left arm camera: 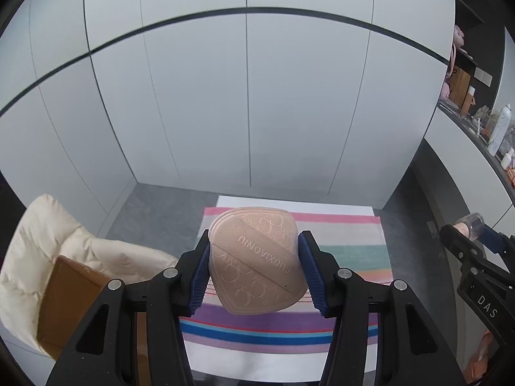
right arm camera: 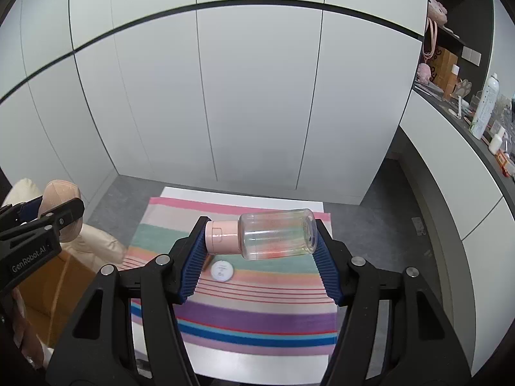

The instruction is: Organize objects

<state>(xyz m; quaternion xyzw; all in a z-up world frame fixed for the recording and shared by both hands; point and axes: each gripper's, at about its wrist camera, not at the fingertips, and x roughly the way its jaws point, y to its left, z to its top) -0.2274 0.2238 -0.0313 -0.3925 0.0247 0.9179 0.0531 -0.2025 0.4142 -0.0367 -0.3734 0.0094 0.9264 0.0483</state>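
My left gripper [left arm camera: 254,265] is shut on a peach heart-shaped case [left arm camera: 256,262] with embossed lettering, held up above the striped cloth [left arm camera: 347,251]. My right gripper [right arm camera: 259,238] is shut on a clear bottle [right arm camera: 278,234] with a pink cap [right arm camera: 223,236], lying sideways between the blue pads [right arm camera: 325,267], cap to the left. A small white round lid [right arm camera: 222,271] lies on the striped cloth [right arm camera: 257,318] below the bottle. Each gripper shows at the edge of the other's view: the right one [left arm camera: 466,234] with the bottle, the left one [right arm camera: 48,212] with the case.
The striped cloth covers a white table [right arm camera: 244,368] on grey floor before white cabinet doors [right arm camera: 257,96]. A cream padded chair [left arm camera: 42,241] with a cardboard box [left arm camera: 67,299] stands at the left. A dark counter [right arm camera: 466,128] at the right carries bottles and small items.
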